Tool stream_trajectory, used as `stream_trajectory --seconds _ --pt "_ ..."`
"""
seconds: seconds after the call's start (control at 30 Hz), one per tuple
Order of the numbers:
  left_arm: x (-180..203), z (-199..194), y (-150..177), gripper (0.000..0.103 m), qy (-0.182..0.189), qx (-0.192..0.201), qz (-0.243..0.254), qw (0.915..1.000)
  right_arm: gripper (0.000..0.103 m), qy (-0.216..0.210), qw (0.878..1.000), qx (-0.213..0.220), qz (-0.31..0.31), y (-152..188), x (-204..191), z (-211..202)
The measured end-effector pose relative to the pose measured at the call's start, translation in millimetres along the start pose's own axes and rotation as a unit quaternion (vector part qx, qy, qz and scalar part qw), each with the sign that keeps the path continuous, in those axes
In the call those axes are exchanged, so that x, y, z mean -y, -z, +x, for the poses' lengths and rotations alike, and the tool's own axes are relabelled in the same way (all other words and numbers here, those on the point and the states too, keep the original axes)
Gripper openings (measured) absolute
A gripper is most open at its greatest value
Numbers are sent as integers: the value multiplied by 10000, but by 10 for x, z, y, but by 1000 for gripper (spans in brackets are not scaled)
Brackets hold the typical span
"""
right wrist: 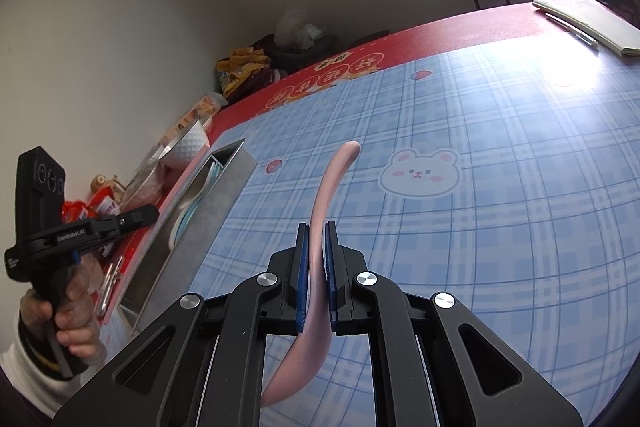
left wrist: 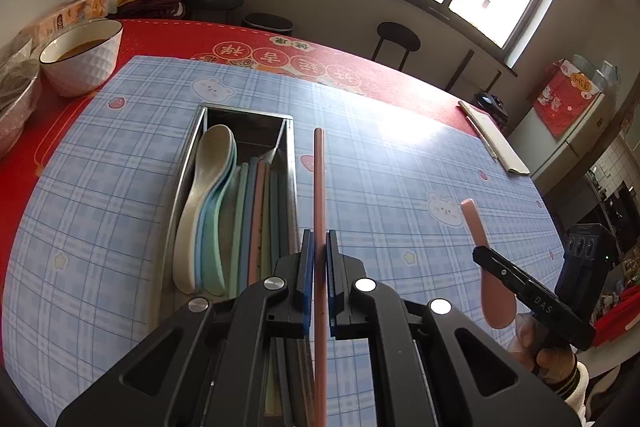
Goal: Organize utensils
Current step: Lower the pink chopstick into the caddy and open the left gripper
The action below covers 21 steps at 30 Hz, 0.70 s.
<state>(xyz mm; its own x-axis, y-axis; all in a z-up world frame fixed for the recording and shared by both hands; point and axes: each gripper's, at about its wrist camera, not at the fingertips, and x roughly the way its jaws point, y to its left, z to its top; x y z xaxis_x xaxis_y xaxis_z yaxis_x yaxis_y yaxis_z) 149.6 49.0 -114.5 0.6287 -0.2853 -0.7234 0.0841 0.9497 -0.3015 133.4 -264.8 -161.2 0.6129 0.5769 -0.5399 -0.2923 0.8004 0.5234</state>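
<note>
Two grippers are in our hands. Our left gripper has its fingers squeezed tight on a long thin pink chopstick, held just right of the shiny metal utensil box. Our right gripper has its fingers squeezed tight on a curved pink spoon above the blue checked mat on the bench. White and blue spoons lie in the box.

pink chopstick upright, pink spoon raised
</note>
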Motion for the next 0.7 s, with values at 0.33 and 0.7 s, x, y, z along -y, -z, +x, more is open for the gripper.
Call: stream_trajectory --seconds 0.33,0.7 --pt "-317 364 -78 6 -513 -447 -225 9974 8 -17 10000 4 10 1 -4 -6" --pt "-316 488 -29 6 -555 -683 -117 9961 8 -33 10000 3 40 7 4 -10"
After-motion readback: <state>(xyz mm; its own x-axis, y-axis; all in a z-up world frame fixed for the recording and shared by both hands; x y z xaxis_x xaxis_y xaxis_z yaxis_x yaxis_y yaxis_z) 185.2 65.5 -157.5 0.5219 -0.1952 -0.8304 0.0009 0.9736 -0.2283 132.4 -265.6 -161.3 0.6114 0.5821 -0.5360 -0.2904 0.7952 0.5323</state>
